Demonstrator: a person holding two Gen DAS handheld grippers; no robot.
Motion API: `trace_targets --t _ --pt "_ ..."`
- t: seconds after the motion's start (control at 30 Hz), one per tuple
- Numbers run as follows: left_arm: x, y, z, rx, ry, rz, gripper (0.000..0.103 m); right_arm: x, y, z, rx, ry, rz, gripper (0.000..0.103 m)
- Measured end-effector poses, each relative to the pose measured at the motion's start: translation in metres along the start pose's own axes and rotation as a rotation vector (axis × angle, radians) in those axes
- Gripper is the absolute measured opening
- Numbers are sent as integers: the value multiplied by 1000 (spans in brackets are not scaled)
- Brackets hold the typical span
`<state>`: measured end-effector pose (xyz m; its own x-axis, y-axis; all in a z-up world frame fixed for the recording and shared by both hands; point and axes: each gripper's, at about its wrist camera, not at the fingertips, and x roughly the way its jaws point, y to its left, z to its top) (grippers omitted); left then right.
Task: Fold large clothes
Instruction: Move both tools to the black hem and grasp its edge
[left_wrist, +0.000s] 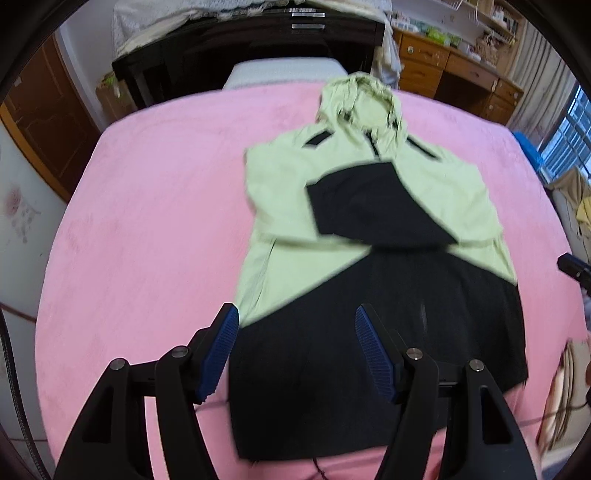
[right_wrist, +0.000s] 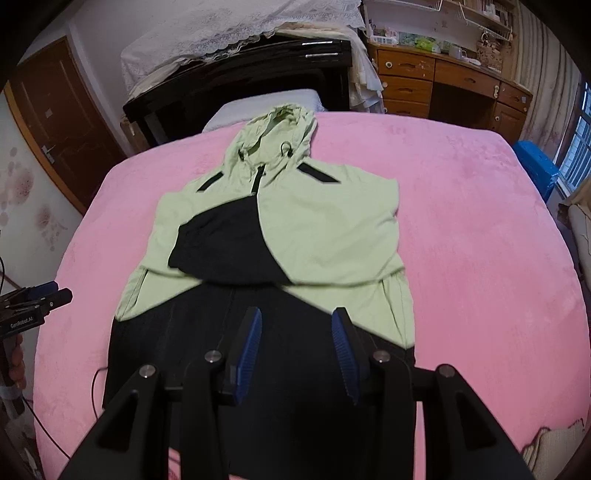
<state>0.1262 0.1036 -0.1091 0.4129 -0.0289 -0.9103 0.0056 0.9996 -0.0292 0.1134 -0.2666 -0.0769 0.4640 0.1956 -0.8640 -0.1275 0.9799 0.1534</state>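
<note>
Pink plush blanket (right_wrist: 480, 240) covers the bed, and the task's garment, a pale green and black hooded jacket (right_wrist: 332, 236), lies flat on it, front up, hood (right_wrist: 275, 138) toward the dark headboard (right_wrist: 240, 70). Both sleeves look already folded in across the chest, a black sleeve end (right_wrist: 221, 243) lying on top. By my reading the sleeve step is done and the body fold comes next: both tongs must drop to the black hem (left_wrist: 332, 406) at its two corners and carry it up toward the hood. The left gripper (left_wrist: 295, 314) hangs above the hem, jaws released, nothing between them. The right gripper (right_wrist: 297, 321) likewise hovers empty, jaws parted more narrowly.
</note>
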Motion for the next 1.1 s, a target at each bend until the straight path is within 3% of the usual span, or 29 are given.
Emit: trace_targets --t 0.2,0.37,0.5,0.7,0.9,1.0,1.1 --pt "3 39 -66 -46 71 35 71 -5 -17 -60 -3 102 -42 40" --pt "24 71 -116 -105 162 110 71 5 -36 -98 -19 156 -137 40" --pt "22 89 -141 -143 162 144 71 17 -49 -114 5 182 -160 40" --pt "40 71 -126 -193 81 88 71 42 -70 -125 51 199 -192 40" --pt "88 39 -96 -196 47 41 71 60 -96 -136 110 229 -217 40" --pt "124 24 -91 -147 130 23 68 64 -108 -144 140 248 -230 40" --pt "153 11 -104 -36 253 71 58 67 -116 -148 146 257 -232 40"
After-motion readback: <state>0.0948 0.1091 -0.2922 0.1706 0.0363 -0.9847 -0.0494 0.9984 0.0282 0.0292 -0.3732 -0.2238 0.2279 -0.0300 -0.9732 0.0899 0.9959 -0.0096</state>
